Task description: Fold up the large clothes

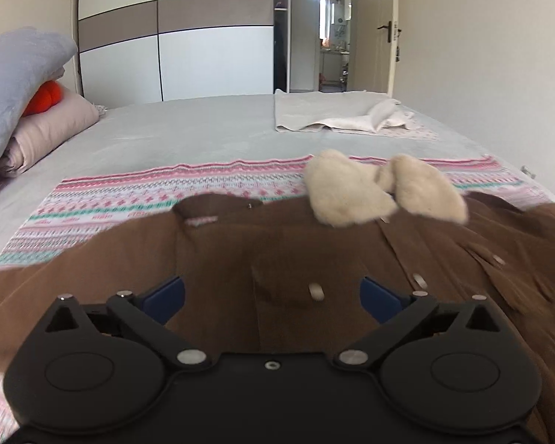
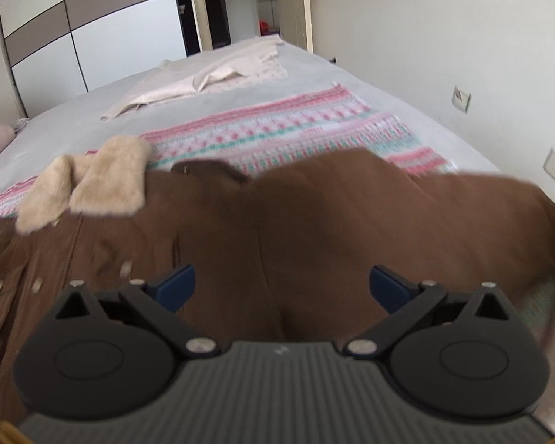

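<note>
A wide bed [image 1: 203, 125] with a pale grey cover fills most of both views, running away toward a white and taupe wardrobe [image 1: 174, 33] on the far wall. Across the near part of the bed lies a patterned blanket [image 1: 129, 199] in pink, white and teal bands. On top of that blanket, nearest the cameras, is spread the brown coat [image 1: 277, 244], lying flat with its front up and its cream fleece collar [image 1: 384, 192] at the far edge. The collar's two lapels are spread open. A row of pale buttons [image 1: 316, 290] runs down the coat's front, right of centre in the left wrist view and at the left edge in the right wrist view.

Farther along the bed, toward the right, a crumpled white cloth [image 1: 351, 114] lies well apart from the coat. At the far left a grey folded blanket [image 1: 14, 85] and a pink pillow [image 1: 51, 125] are stacked, with something orange [image 1: 44, 98] tucked between them.

The left gripper [image 1: 272, 298] hovers over the coat's middle with its blue-tipped fingers spread wide, nothing between them. The right gripper [image 2: 282, 288] is over the coat's plain brown right side, its fingers likewise wide apart and gripping nothing. Whether either touches the fabric cannot be told.
</note>
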A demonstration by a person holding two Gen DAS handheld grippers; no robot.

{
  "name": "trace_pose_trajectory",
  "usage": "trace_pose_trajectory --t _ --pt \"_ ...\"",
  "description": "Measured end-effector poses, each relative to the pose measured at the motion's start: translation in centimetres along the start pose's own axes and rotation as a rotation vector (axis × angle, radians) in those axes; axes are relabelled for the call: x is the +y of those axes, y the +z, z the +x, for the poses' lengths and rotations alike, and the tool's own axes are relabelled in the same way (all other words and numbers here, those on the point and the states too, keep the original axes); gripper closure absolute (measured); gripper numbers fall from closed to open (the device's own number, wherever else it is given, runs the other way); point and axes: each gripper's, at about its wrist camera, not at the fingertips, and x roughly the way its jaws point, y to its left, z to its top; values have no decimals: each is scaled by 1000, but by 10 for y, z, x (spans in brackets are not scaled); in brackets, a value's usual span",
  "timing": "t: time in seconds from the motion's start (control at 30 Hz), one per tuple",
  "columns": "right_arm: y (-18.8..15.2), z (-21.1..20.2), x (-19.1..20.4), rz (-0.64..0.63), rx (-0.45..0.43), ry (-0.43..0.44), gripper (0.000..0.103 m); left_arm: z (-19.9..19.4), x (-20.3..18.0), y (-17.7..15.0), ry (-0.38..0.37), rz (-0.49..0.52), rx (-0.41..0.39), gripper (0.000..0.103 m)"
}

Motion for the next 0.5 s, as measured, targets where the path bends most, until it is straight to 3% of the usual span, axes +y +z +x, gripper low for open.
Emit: trace_pose_trajectory --t 0.17,0.3,0.5 --pt "-43 -48 -13 -25 48 127 1 -51 -3 -39 -33 31 31 1" --pt "-78 -56 -31 36 123 198 5 -78 3 -70 -48 -20 45 1" --pt "-95 -12 -47 119 126 245 41 -83 17 -118 -141 -192 -17 1"
